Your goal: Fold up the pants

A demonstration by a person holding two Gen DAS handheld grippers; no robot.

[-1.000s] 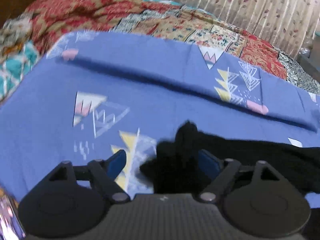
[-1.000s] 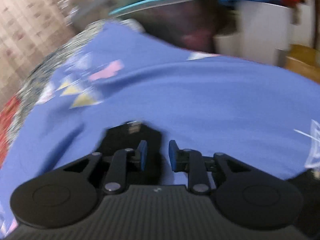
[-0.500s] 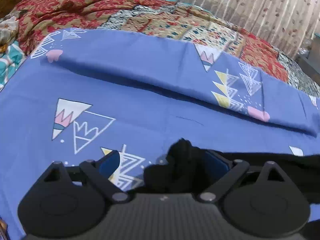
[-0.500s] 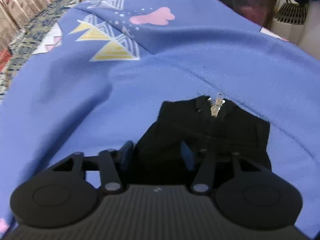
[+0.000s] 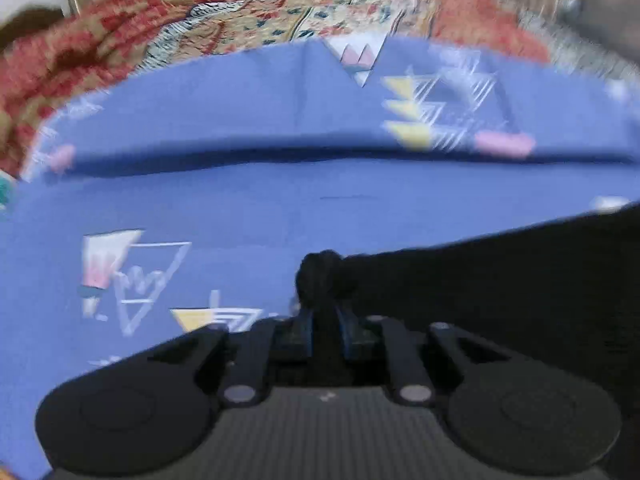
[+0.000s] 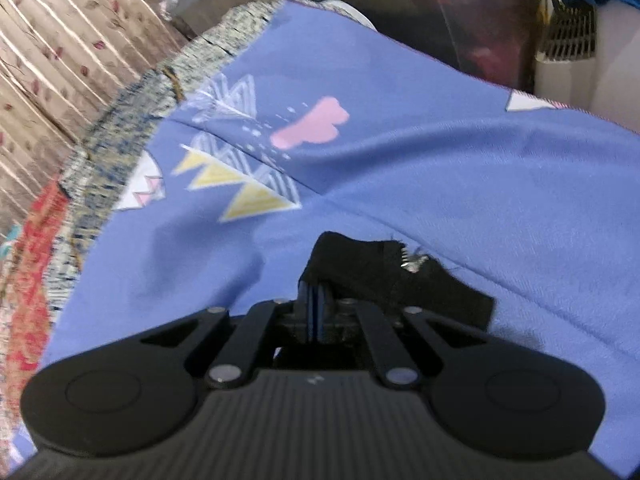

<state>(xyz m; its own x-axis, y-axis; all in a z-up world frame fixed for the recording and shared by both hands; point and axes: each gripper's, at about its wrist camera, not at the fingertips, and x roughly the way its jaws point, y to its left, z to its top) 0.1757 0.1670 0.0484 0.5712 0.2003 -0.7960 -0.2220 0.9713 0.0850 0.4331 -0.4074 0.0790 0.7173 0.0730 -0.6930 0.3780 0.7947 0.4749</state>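
Since half a second ago, both sets of jaws have been closed: the left gripper [image 5: 325,322] and right gripper [image 6: 316,308] are now clamped on the black pants [image 5: 500,280] over the blue sheet [image 5: 240,200].

Open blue sheet [image 5: 248,200] is seen ahead of the left gripper [image 5: 325,322], bounded by a raised fold [image 5: 280,148], while the black pants [image 5: 520,280] block its right side.
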